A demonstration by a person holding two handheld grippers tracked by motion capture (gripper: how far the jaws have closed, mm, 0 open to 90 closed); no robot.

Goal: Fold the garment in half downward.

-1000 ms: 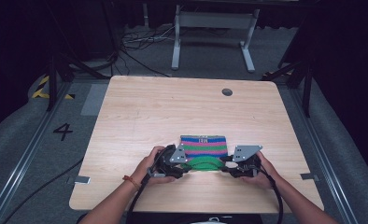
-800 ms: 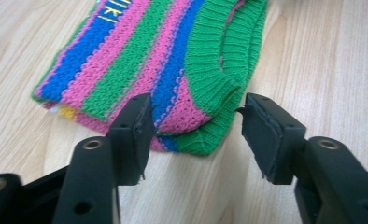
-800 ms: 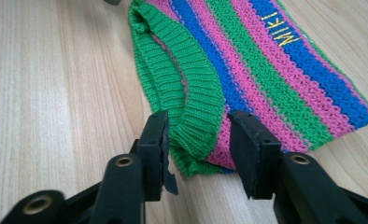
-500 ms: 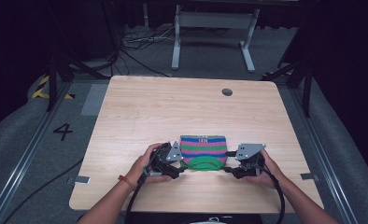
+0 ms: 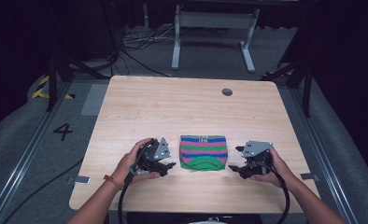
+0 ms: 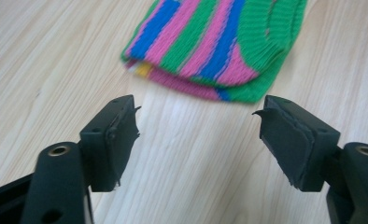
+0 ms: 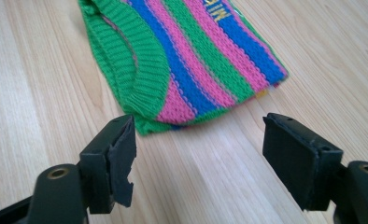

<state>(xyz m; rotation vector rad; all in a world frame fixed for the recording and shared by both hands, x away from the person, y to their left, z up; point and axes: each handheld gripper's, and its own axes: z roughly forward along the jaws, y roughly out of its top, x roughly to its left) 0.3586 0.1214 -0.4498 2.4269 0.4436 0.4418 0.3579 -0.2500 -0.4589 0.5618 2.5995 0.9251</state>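
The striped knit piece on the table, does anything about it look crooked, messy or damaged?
Nothing stands out. The striped knit piece lies folded flat and square to the table edge, between the open left gripper and right gripper, touching neither.

1. You're working in a lab or studio: black curtains (image 5: 14, 56) surround a lone wooden table (image 5: 173, 112).
2. Cables (image 5: 135, 46), floor rails (image 5: 23, 158), hazard tape (image 5: 42, 88) and a floor number "4" (image 5: 63, 132) mark the station.

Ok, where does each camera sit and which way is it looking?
High view: above the near edge, facing forward and down on the table; both forearms, left tongs, right tongs.
Left gripper view: on the left tongs, facing the striped knit; open jaws.
Right gripper view: on the right tongs, same.
All share the striped knit.
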